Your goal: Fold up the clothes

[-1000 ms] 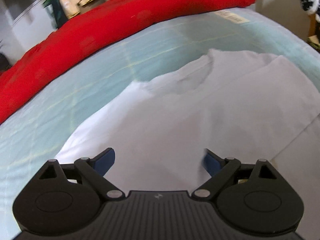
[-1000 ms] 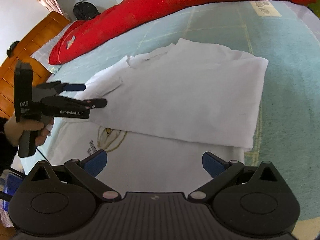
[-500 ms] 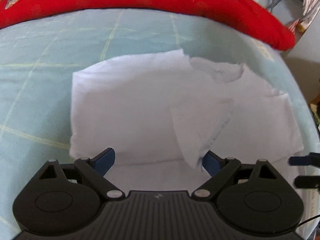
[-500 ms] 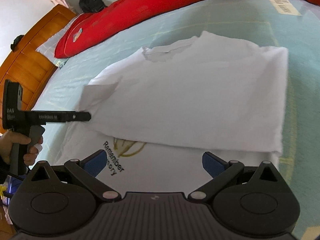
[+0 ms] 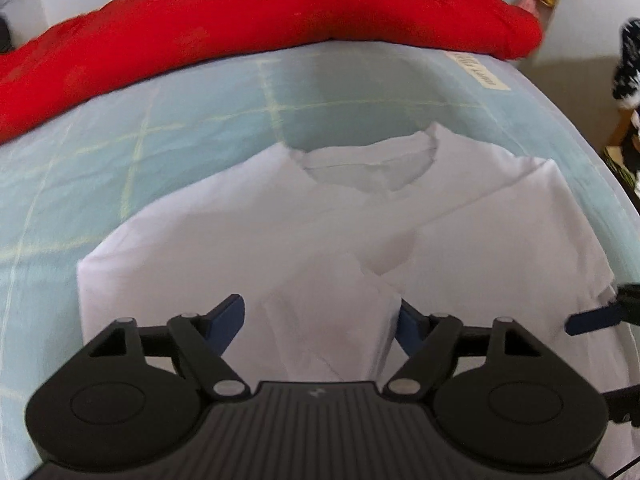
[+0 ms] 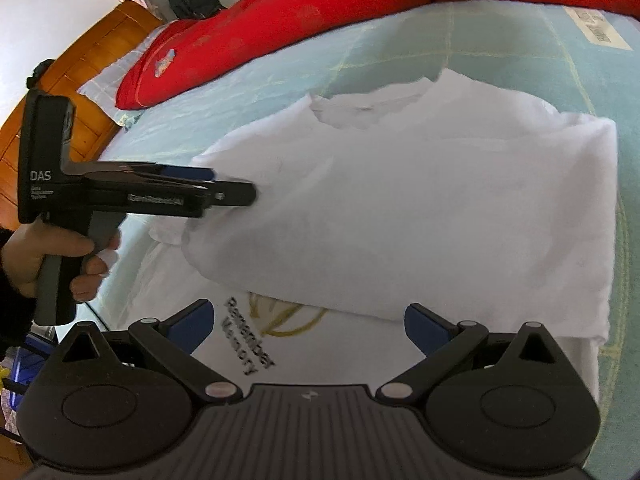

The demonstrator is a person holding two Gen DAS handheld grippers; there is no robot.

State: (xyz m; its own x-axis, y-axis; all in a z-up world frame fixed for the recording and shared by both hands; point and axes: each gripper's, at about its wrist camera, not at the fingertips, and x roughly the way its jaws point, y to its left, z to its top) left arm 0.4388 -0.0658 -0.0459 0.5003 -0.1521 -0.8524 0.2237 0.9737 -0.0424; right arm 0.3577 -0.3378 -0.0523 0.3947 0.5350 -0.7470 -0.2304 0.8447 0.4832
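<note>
I get soft, even daylight on both feeds, with no hard glare. The shirt (image 5: 248, 240) reads nearly blown out, its folds marked only by faint grey shadows. A dim patch lies on the bed (image 5: 352, 92) beyond the collar. My left gripper (image 6: 236, 194) is motion-smeared in the right view (its tips especially). Fisheye bending curves the bed's far edge, and the corners go dark and soft.

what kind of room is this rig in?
Most likely a bedroom: the white T-shirt lies on a bed with a pale blue checked sheet, a long red pillow along its far side and a wooden headboard behind.
</note>
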